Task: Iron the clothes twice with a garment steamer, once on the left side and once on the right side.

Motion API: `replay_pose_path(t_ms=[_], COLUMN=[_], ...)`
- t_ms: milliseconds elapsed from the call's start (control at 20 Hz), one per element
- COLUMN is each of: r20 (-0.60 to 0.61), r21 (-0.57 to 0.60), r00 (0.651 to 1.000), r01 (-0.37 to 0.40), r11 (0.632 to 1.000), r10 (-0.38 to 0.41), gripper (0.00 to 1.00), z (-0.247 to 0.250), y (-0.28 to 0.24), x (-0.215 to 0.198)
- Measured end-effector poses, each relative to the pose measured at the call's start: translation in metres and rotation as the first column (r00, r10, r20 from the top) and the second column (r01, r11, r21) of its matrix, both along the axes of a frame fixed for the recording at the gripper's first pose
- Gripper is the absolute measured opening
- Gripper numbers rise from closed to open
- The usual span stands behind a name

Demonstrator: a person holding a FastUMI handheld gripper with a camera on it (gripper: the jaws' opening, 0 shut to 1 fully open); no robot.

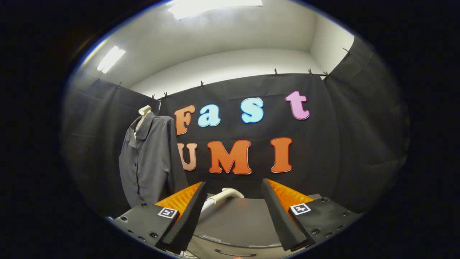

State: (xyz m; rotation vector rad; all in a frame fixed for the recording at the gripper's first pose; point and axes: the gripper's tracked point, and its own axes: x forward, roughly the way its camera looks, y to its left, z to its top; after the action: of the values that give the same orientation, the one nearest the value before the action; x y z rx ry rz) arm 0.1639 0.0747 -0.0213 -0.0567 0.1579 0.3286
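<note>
The hand-held gripper (233,201) is held level and pointed straight at the booth's back wall, its two fingers reaching forward and spread wide apart. Nothing lies between them in a grip; both fingers are free of contact with anything. Each finger carries one small square marker on its base block, two markers in all.

In the gap between the fingers, closer to the left one, lies one garment steamer (224,196), a pale, curved head on a handle that runs down behind the left finger. It rests on the grey table (237,219), which stretches under and ahead of the fingers. The steamer is not touched by either finger as far as can be seen, though its lower part is hidden behind the left finger.

Beyond the left finger and to its left hangs one grey shirt (151,158), buttoned and collared, on a pale hanger or stand whose top knob (145,109) shows above the collar. The shirt hangs upright, its sleeve falling down its right side, against the black cloth wall (341,144). That cloth wraps the booth on three sides and is pinned along its top edge with several small clips. Above it are a white wall and ceiling, with two lit ceiling lights (110,58).
</note>
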Motion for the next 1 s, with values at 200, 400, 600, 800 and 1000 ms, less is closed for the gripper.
replay_pose_path(t_ms=[200,400,600,800,1000], r20=[-0.207,-0.389,-0.549,-0.626,-0.684], r21=[-0.029,-0.167,-0.213,-0.218,-0.162], r00=[0.978,0.916,0.815,0.749,0.692], r01=[-0.039,0.039,0.079,0.098,0.166], r11=[0.999,0.985,0.974,0.971,0.973], r10=[0.032,-0.102,-0.186,-0.217,-0.231], gripper=[0.98,0.98,0.99,0.93,0.66], z=[-0.068,-0.142,-0.208,-0.232,-0.243], y=[0.058,0.072,0.09,0.084,0.073], x=[0.074,0.14,0.142,0.144,0.134])
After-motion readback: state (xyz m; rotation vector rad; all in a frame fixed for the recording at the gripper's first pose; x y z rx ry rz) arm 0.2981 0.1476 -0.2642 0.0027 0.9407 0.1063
